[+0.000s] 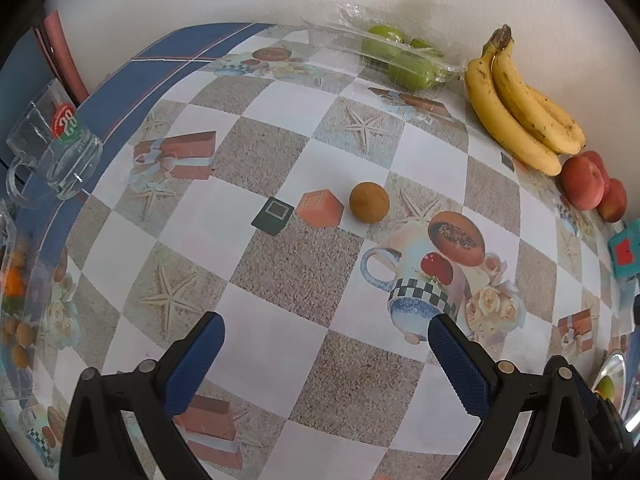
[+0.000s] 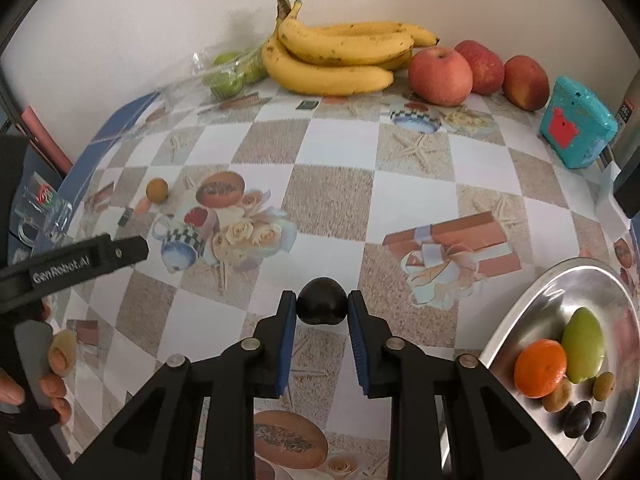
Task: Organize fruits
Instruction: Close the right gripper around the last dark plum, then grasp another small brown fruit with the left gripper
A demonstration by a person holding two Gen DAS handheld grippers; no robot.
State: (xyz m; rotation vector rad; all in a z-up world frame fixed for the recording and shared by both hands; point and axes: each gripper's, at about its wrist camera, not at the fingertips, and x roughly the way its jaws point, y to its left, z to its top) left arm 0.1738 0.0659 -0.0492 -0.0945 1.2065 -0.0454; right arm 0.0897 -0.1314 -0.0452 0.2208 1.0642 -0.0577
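Left gripper [image 1: 326,346] hangs wide open, small round brown fruit [image 1: 369,202] ahead of its tips. Right gripper [image 2: 322,309] pinches the dark round plum [image 2: 322,306]; lift straight, carry right to the shiny metal bowl [image 2: 532,300].

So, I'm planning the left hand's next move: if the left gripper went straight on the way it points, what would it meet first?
Most likely bare tablecloth: the left gripper has open, empty jaws. The small brown fruit lies farther ahead, though depth is unclear.
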